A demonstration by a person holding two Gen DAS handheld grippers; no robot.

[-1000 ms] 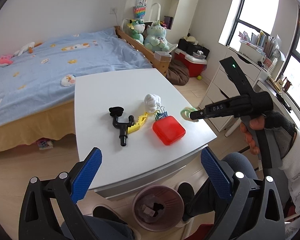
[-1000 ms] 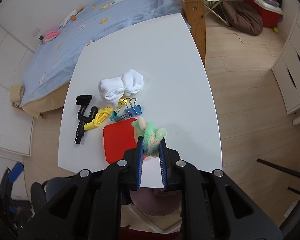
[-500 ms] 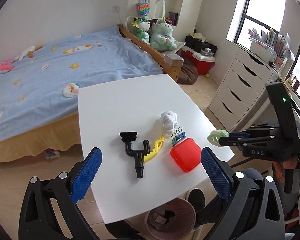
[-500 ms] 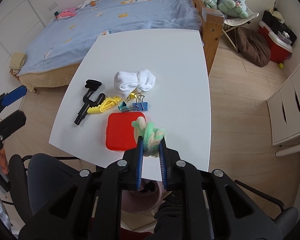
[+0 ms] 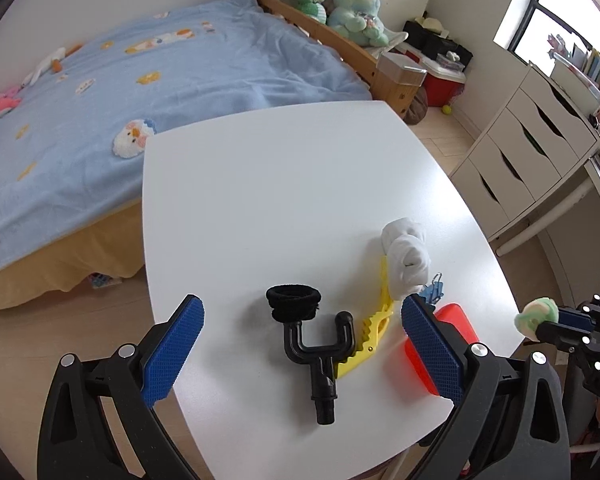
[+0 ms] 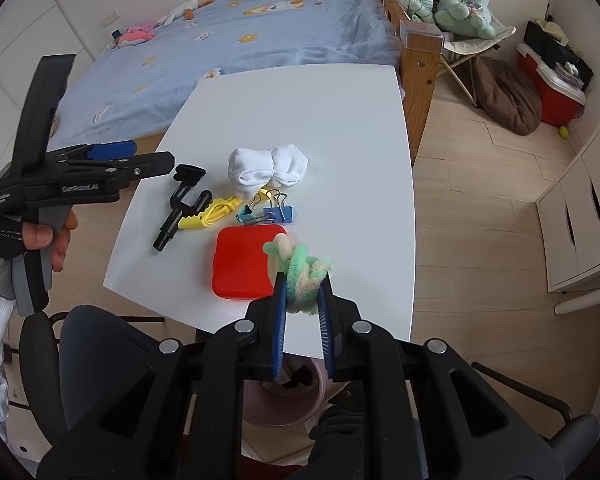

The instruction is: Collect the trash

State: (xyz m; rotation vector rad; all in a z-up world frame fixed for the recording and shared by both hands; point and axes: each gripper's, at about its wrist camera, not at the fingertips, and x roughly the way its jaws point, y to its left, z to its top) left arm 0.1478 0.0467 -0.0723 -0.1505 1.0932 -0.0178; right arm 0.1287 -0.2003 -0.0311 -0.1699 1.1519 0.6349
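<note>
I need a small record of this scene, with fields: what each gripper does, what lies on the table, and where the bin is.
right gripper: shut on green and cream fuzzy bundle, held over the table's near edge
left gripper: open, empty, above black plastic fitting
table: white; bears rolled white socks, yellow clip, binder clips, red case
bin: pink, on the floor below the table's near edge

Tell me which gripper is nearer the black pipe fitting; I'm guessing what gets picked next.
Left. The left gripper hangs open over the black pipe fitting. The right gripper is off beyond the red case, shut on a fuzzy pipe cleaner.
</note>
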